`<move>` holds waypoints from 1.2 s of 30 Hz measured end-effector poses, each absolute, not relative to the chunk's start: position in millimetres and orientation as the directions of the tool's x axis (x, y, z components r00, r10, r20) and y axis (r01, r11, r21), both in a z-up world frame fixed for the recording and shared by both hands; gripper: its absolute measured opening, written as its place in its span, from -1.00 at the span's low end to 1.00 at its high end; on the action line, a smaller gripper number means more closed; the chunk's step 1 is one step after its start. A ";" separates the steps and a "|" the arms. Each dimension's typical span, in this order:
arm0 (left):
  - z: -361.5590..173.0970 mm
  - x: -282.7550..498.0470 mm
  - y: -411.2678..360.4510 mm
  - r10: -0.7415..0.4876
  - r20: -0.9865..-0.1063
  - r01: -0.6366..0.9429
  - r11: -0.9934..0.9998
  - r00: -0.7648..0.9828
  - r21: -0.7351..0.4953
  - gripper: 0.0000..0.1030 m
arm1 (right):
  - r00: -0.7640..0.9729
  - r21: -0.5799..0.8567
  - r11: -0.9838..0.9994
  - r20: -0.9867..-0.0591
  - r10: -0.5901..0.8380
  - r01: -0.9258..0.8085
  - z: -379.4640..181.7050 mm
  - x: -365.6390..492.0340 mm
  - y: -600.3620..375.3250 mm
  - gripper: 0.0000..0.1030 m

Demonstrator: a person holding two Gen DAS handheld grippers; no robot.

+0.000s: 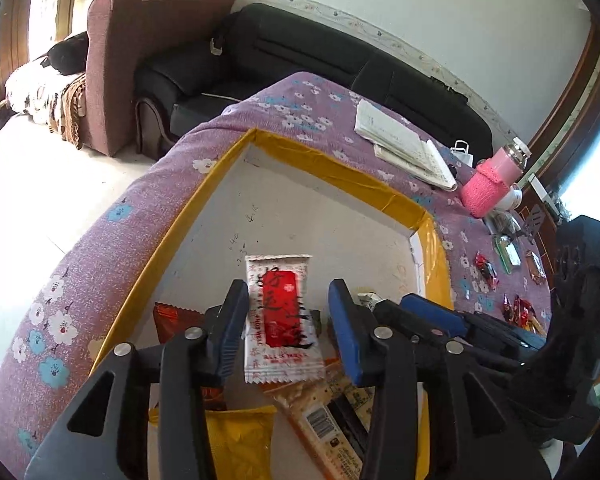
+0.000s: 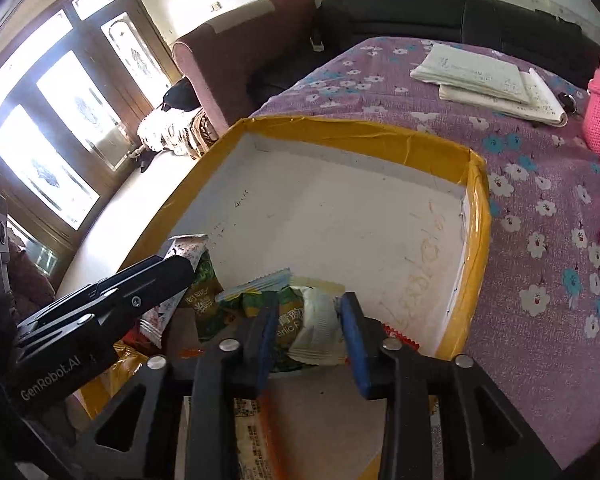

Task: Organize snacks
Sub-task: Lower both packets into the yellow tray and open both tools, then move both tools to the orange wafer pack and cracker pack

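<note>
A shallow white box with a yellow-taped rim (image 1: 332, 168) lies on the purple flowered cloth; it also shows in the right wrist view (image 2: 360, 130). My left gripper (image 1: 290, 308) is open over the box, with a white and red snack packet (image 1: 282, 316) between its fingers, touching only the left finger. My right gripper (image 2: 310, 326) is shut on a crumpled green and white snack bag (image 2: 312, 320) low over the box. Several more packets (image 1: 324, 416) lie in the near end of the box. The right gripper also shows in the left wrist view (image 1: 440, 312).
Loose wrapped sweets (image 1: 518, 310) lie on the cloth right of the box. Notebooks (image 1: 404, 146) and a pink-sleeved bottle (image 1: 490, 184) stand farther back. A black sofa (image 1: 300, 64) and a maroon armchair (image 1: 140, 48) are beyond the table.
</note>
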State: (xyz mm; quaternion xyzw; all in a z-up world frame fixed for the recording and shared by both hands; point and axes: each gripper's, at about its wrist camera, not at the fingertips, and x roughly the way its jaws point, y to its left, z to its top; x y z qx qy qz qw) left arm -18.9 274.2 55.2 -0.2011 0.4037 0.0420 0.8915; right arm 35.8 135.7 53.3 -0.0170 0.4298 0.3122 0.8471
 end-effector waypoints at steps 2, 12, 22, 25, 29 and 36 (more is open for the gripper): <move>64.5 -27.4 271.1 -0.064 -0.729 -0.243 0.920 0.681 -0.307 -0.22 | 0.471 0.220 0.804 -0.713 0.519 -0.553 66.9 24.6 128.0 -0.27; 115.3 -109.0 224.4 0.143 -0.621 -0.309 0.936 0.771 -0.169 0.57 | 0.583 0.159 0.792 -0.595 0.553 -0.589 107.6 -63.8 72.7 0.05; 125.3 -138.2 160.3 0.176 -0.596 -0.244 0.969 0.783 -0.034 0.57 | 0.607 0.209 0.807 -0.563 0.561 -0.552 95.1 -104.7 16.5 0.11; 124.4 -139.8 150.1 0.171 -0.606 -0.240 0.970 0.777 -0.034 0.57 | 0.621 0.234 0.818 -0.552 0.556 -0.525 94.2 -105.2 -1.7 0.16; 120.3 -137.9 139.3 0.170 -0.637 -0.230 0.973 0.752 -0.013 0.57 | 0.643 0.249 0.843 -0.554 0.528 -0.477 96.2 -98.0 -39.4 0.17; 120.0 -138.7 131.7 0.179 -0.646 -0.229 0.974 0.742 0.008 0.57 | 0.780 0.174 0.932 -0.511 0.362 -0.318 143.6 -70.1 -130.9 0.19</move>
